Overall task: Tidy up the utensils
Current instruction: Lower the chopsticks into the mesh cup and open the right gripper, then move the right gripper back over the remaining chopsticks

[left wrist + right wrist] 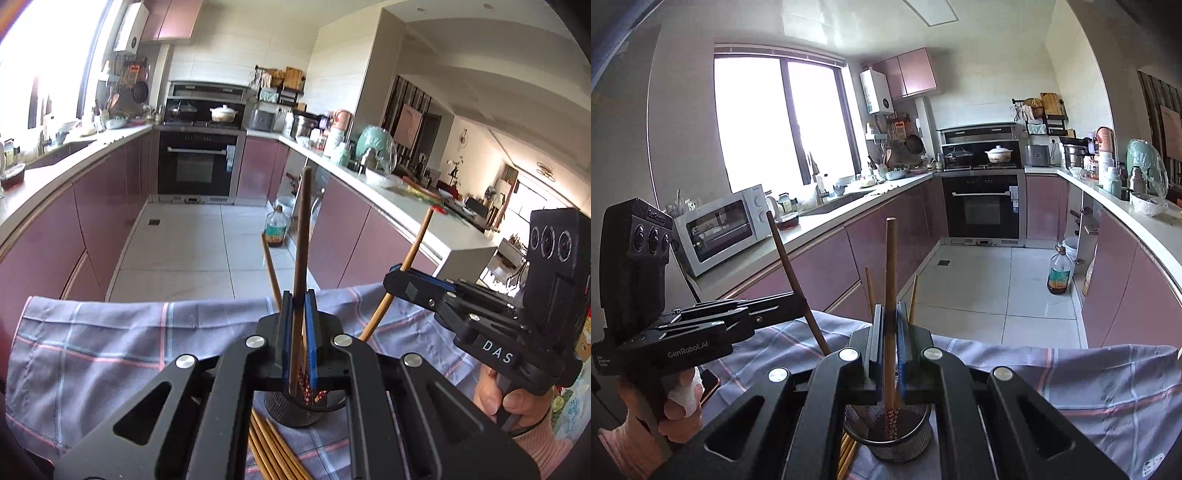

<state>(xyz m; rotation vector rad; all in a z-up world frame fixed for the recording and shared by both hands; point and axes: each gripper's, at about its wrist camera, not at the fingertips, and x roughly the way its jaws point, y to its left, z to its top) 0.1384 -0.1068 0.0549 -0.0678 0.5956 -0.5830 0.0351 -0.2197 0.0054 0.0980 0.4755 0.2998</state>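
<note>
My left gripper (298, 295) is shut on a dark brown chopstick (301, 236) that stands upright with its lower end in a black mesh holder (304, 411). My right gripper (890, 308) is shut on a lighter wooden chopstick (891, 266), also upright over the mesh holder (890, 439). Each gripper shows in the other's view: the right one (397, 275) holds its chopstick (413, 251) at the right, the left one (801, 299) holds its chopstick (786, 258) at the left. Two more chopsticks (870, 288) stand in the holder. Several loose chopsticks (273, 450) lie on the cloth beside it.
A blue-grey checked cloth (110, 343) covers the table under the holder. Beyond its edge are the tiled kitchen floor, an oil bottle (277, 229), pink cabinets and an oven (982, 210). A microwave (720, 225) stands on the left counter.
</note>
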